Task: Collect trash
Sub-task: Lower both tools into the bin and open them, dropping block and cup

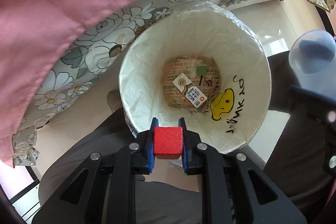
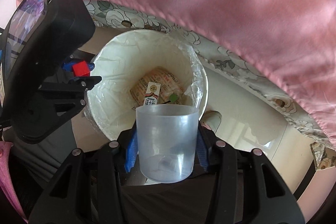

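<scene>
Red block clamped in left gripper (right gripper clasping plastic cup) above bin.

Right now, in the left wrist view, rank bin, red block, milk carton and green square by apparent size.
1. Bin
2. Red block and milk carton: alike; the block's nearness to the camera makes ranking unsure
3. Green square

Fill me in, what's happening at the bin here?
A person is collecting trash with two tools. The left hand-held gripper is clamped on a red block at the near rim of the lined white bin. The right hand-held gripper holds a translucent plastic cup just over the bin. A small carton and a printed wrapper already lie inside.
</scene>
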